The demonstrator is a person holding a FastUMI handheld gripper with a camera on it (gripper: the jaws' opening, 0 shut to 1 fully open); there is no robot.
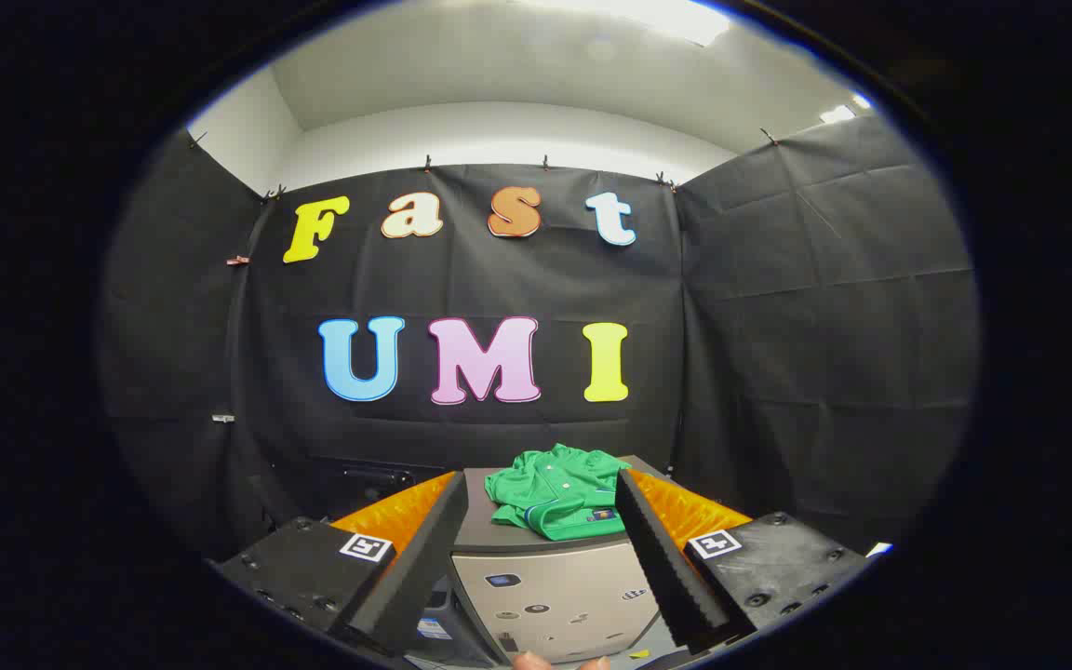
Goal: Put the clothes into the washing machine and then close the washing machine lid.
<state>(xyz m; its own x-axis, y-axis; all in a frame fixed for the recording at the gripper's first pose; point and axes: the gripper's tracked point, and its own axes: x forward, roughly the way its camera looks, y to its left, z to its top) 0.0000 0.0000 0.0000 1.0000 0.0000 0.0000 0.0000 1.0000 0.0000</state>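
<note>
Approach step: claw [545,540] is spread and empty, shirt [559,502] just ahead on the washer [555,586] top. Next: advance, clamp shirt.

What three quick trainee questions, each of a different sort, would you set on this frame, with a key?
1. True or false: the hand-held gripper is shut on the green shirt.
2. Where does the green shirt lie? A) on the floor; B) on the dark top of the washing machine, beyond the fingers; C) hanging on the booth wall.
3. Fill in: the fingers stand ____, with nothing between them.

Key: 1 false, since the fingers are spread apart and the shirt lies beyond them. 2 B. 3 open.
</note>
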